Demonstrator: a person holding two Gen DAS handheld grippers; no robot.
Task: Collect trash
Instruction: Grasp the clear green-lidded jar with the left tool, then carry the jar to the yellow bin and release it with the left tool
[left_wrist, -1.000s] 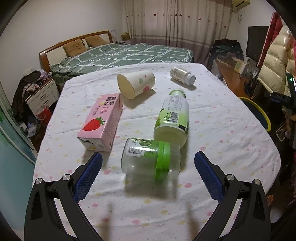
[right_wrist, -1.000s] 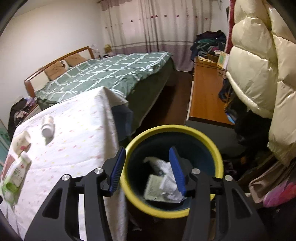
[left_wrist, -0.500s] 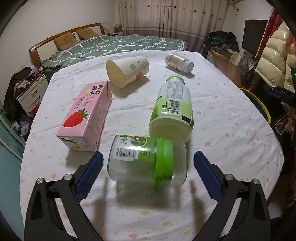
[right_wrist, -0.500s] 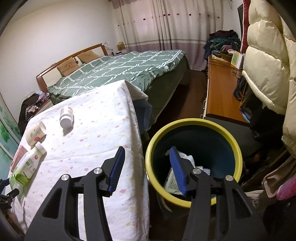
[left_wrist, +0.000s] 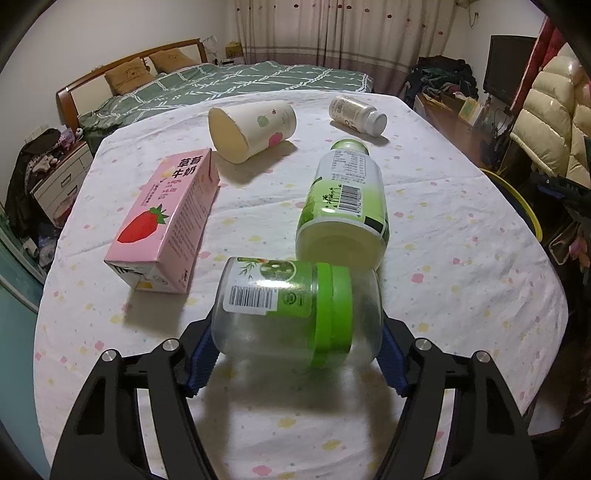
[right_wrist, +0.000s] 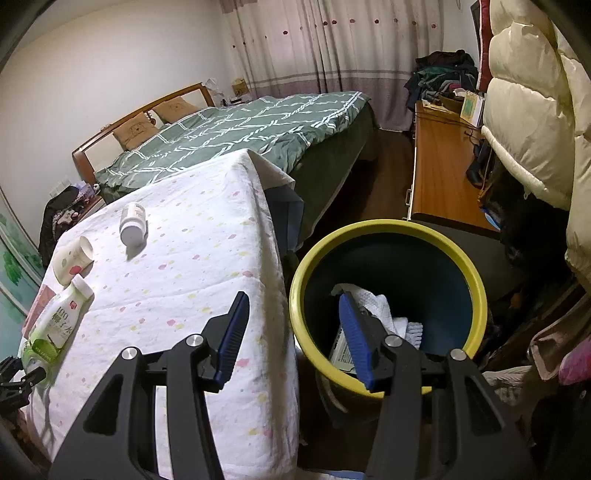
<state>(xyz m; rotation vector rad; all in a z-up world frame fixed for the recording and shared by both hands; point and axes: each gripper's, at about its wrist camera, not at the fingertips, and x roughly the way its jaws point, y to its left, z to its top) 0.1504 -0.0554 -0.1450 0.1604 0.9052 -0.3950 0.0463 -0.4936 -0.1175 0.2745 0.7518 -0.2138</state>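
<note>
Jar (left_wrist: 295, 314) on its side between left gripper (left_wrist: 295, 354) jaws.

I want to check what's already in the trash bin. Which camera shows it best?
The right wrist view: the yellow-rimmed bin sits beside the table, its inside open to view, with crumpled white paper and a printed wrapper partly hidden by the right gripper. The left wrist view shows only a sliver of its rim.

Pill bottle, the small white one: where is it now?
The pill bottle lies on its side at the far right of the table in the left wrist view, right of the paper cup and beyond the green-labelled drink bottle.
</note>
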